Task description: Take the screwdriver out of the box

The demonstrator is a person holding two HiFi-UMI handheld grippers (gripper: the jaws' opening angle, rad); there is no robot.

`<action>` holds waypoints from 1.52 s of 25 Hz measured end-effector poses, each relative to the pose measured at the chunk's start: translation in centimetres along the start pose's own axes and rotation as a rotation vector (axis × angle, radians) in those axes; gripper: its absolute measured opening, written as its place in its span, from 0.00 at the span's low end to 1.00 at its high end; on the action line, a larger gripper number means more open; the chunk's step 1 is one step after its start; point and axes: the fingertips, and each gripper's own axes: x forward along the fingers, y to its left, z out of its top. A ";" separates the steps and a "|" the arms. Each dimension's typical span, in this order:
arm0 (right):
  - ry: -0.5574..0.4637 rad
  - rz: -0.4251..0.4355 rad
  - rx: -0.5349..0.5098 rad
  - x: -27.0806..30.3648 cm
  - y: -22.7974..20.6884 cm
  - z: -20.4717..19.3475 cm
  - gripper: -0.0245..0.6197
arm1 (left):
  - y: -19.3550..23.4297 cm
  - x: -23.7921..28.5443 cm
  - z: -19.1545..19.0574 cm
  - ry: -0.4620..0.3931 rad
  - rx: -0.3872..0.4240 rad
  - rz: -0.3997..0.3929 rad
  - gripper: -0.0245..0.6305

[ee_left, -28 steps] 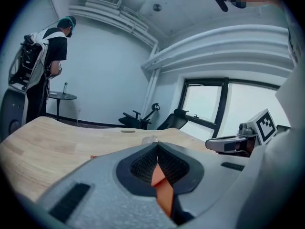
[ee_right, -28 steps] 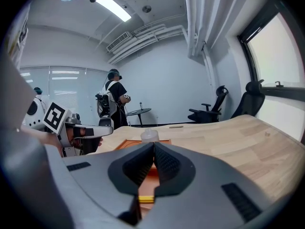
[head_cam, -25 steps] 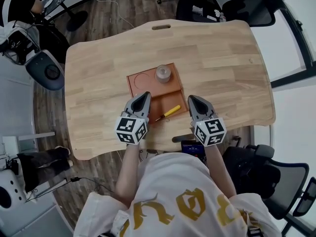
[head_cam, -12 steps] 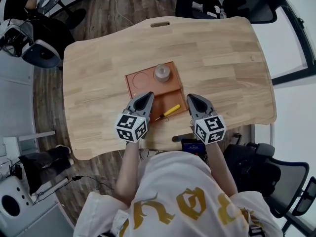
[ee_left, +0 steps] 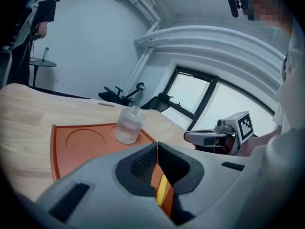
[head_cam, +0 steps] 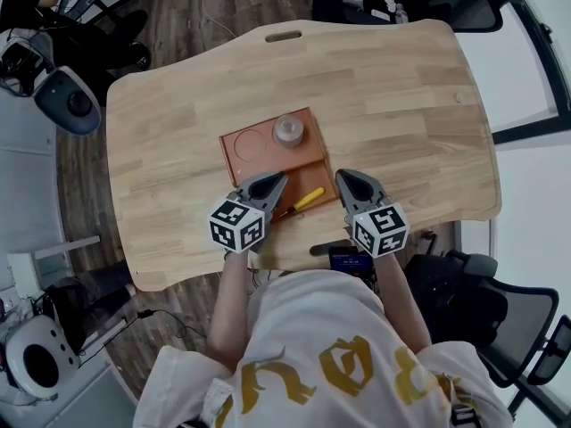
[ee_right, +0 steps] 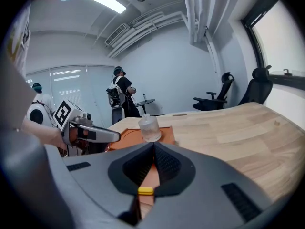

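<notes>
White shirt [head_cam: 299,324], gold lettering [head_cam: 343,370]; grey left gripper [head_cam: 280,179], grey right gripper [head_cam: 341,176]

No words or numbers can be read anywhere.

The only signs are black-and-white square code patterns, without letters, on the left cube [head_cam: 237,226] behind the jaws of the left gripper [head_cam: 278,180] and on the right cube [head_cam: 380,231] behind those of the right gripper [head_cam: 343,177]. Farther behind the jaws, the gold print on the person's white shirt [head_cam: 321,364] is illegible, and the lit screen [head_cam: 350,262] is too small to read.
</notes>
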 end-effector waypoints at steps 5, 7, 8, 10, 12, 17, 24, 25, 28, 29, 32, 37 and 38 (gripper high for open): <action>0.037 0.001 0.012 0.3 -0.9 -1.3 0.05 | -1.0 1.9 -2.3 0.105 -0.041 -0.122 0.06; 0.048 -0.001 0.019 0.4 -1.3 -1.6 0.05 | -1.2 2.5 -3.1 0.135 -0.061 -0.149 0.06; 0.052 -0.002 0.022 0.5 -1.5 -1.8 0.05 | -1.1 2.8 -3.4 0.150 -0.063 -0.155 0.06; 0.060 -0.006 0.027 0.6 -1.9 -2.0 0.05 | -1.1 3.3 -4.1 0.191 -0.057 -0.168 0.06; 0.067 -0.010 0.029 0.8 -2.3 -2.2 0.05 | -1.3 3.8 -5.0 0.244 -0.046 -0.191 0.06; 0.087 -0.012 0.032 1.3 -3.0 -2.7 0.05 | -1.8 5.0 -7.2 0.374 -0.013 -0.240 0.10; 0.119 -0.023 0.022 1.9 -3.9 -3.6 0.05 | -2.1 6.0 -9.9 0.537 0.093 -0.259 0.21; 0.123 -0.024 0.019 1.9 -4.0 -3.7 0.05 | -2.0 6.2 -10.1 0.551 0.106 -0.260 0.21; 0.133 -0.023 0.022 1.9 -4.2 -4.1 0.05 | -2.1 6.5 -10.8 0.604 0.132 -0.271 0.23; 0.138 -0.024 0.018 1.9 -4.2 -4.2 0.05 | -2.1 6.5 -11.2 0.632 0.145 -0.275 0.24; 0.147 -0.025 0.012 1.9 -4.3 -4.6 0.05 | -1.9 6.7 -12.4 0.724 0.204 -0.284 0.28; 0.145 -0.023 0.026 2.2 -4.6 -4.6 0.05 | -1.8 7.2 -13.4 0.830 0.322 -0.279 0.29; 0.146 -0.025 0.026 2.2 -4.8 -4.6 0.05 | -1.7 7.3 -13.5 0.853 0.358 -0.271 0.29</action>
